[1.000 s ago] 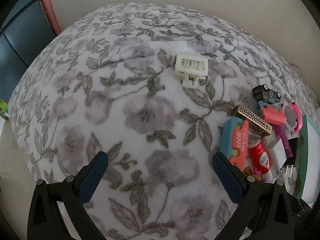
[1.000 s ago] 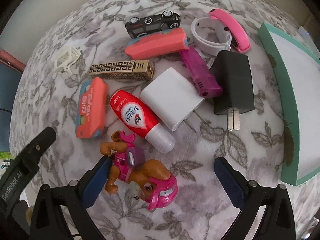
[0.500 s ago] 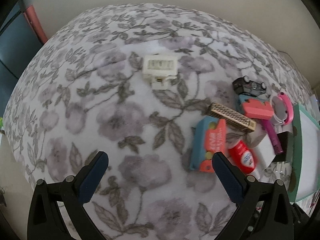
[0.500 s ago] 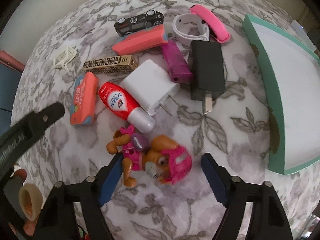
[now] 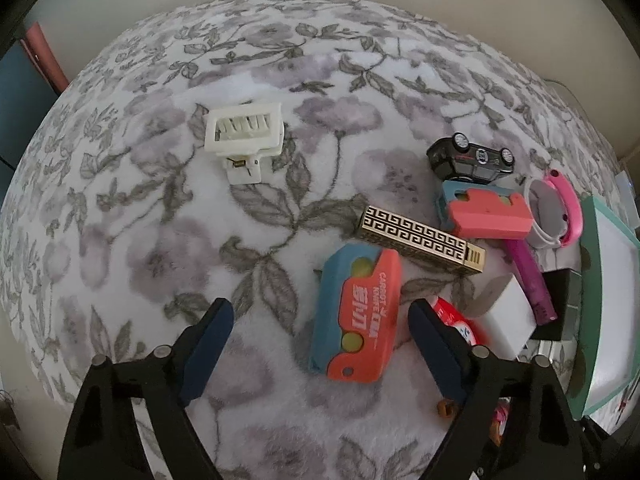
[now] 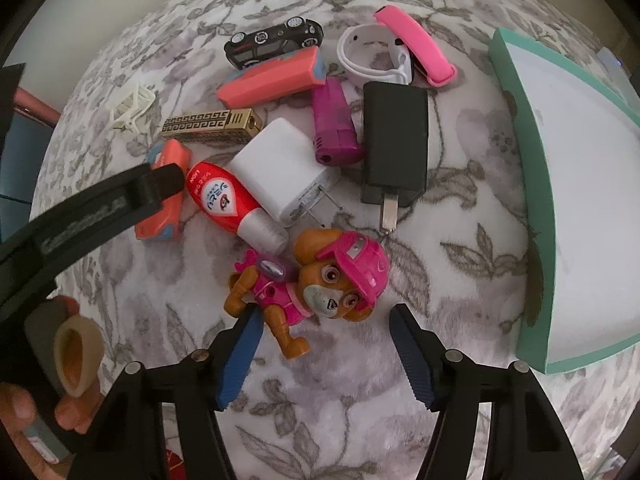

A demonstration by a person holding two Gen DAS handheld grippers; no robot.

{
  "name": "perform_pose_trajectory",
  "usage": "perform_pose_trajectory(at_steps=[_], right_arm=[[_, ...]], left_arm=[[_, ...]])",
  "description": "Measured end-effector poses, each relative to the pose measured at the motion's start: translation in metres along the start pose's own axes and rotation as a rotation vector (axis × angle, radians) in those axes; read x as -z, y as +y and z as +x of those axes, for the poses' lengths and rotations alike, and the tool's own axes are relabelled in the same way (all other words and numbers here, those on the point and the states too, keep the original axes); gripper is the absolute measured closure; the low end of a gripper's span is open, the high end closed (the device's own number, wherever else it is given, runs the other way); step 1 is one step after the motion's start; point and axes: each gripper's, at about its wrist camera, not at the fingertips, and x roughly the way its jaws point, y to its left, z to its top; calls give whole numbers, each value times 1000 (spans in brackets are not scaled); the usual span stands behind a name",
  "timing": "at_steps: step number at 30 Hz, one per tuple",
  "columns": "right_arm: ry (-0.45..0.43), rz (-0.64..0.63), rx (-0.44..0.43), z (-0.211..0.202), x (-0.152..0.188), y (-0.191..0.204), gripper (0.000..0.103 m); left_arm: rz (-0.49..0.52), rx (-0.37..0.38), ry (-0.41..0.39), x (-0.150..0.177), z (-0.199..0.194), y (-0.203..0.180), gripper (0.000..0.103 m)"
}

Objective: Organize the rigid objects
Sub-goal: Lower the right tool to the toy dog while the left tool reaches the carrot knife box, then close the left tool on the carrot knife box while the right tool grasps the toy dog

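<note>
Claws closing over clutter on a flowered blanket [image 5: 200, 240] — left claw [image 5: 316, 322] around an orange knife case [image 5: 360, 316], right claw [image 6: 324, 344] around a toy dog [image 6: 316, 276], neither yet pinched.

Floral fleece blanket [image 5: 132, 248] under scattered toy car [image 5: 470, 157], hair clip [image 5: 244, 136], chargers [image 6: 394, 140], pup figure [image 6: 316, 280], teal-rimmed tray [image 6: 520, 184]

cloth [image 5: 132, 240]: fuzzy, matt | toy pup [image 6: 320, 280]: glossy plastic | lighter [image 5: 420, 242]: shiny metal
</note>
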Motion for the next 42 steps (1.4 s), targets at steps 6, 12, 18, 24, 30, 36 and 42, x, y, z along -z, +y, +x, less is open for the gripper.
perform_pose_trajectory(at_steps=[6,12,18,24,30,36,42], right_arm=[[-1,-16,-10,-4,-3,-6,34],[0,-32,-15,-6,-5,-7,34],[-5,-25,-33,-7,-4,-11,44],[-2,-11,-67,-10,-4,-21,49],[-5,-25,-104,-7,-5,-34,46],[-5,-57,-100,-8,-7,-36,28],[-33,-90,-22,-10,-9,-25,22]], left_arm=[[-11,10,40,-4,13,-4,34],[-12,-35,48,-9,15,-15,57],[-46,-72,89,-8,11,-12,59],[-84,-82,119,-4,10,-8,59],[-103,-96,125,8,12,-9,59],[-114,-110,130,24,13,-1,59],[-119,-102,128,30,9,20,59]])
